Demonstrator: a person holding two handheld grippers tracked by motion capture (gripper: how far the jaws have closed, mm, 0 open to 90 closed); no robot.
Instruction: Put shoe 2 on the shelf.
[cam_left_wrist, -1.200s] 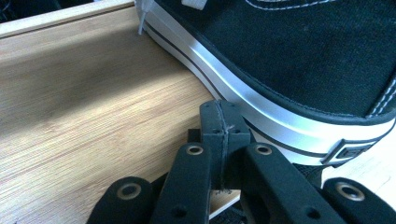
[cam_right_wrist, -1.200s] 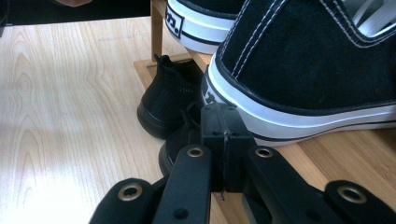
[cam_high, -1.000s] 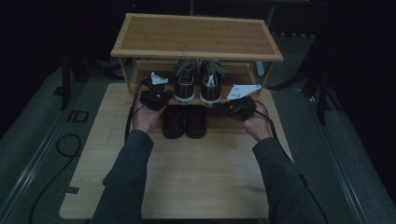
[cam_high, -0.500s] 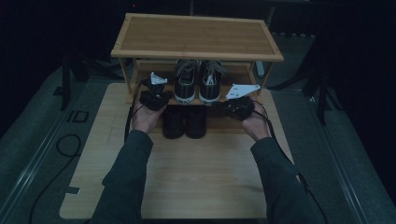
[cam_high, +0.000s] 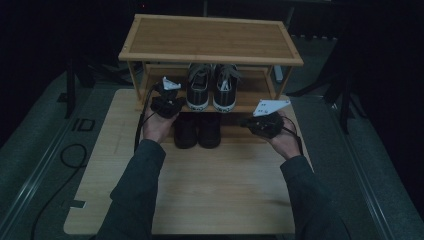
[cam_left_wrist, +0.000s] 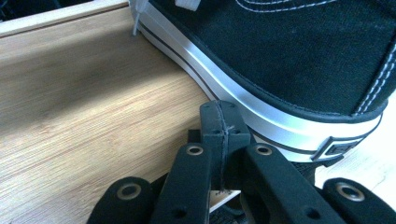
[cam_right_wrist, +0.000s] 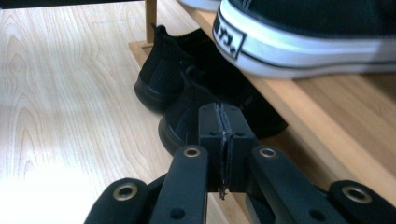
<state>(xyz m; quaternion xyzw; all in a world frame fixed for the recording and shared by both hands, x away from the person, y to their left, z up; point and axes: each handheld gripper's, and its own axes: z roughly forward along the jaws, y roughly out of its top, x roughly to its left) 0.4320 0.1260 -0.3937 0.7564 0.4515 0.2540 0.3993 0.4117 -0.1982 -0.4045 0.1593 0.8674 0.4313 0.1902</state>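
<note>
From above, I hold my left gripper (cam_high: 167, 97) at the left end of the shoe rack (cam_high: 210, 37), just beside the left sneaker (cam_high: 198, 90) of the pair on the middle shelf. My right gripper (cam_high: 262, 122) sits lower and nearer, off the right front of the rack, level with the black boots (cam_high: 198, 131) that stand side by side on the wooden table (cam_high: 200, 190) under that shelf. Both pairs run with their long axes near to far, heels toward me.

Along my left gripper's jaws, the pads (cam_left_wrist: 219, 128) are pressed together with nothing between them. The tip is right at the white rubber sidewall of the black canvas sneaker (cam_left_wrist: 299, 56), at its heel end — whether it touches I cannot tell. The shoe lies to the right of the jaws, on the bamboo shelf (cam_left_wrist: 84, 93).

Along my right gripper's jaws, the pads (cam_right_wrist: 224, 126) are likewise closed and hold nothing. The boots (cam_right_wrist: 187, 88) lie straight ahead and below the tip, apart from it; the other sneaker's (cam_right_wrist: 299, 32) heel sits above on the shelf edge. I judge my right hand the nearer one for the boots — the left for the sneakers.
</note>
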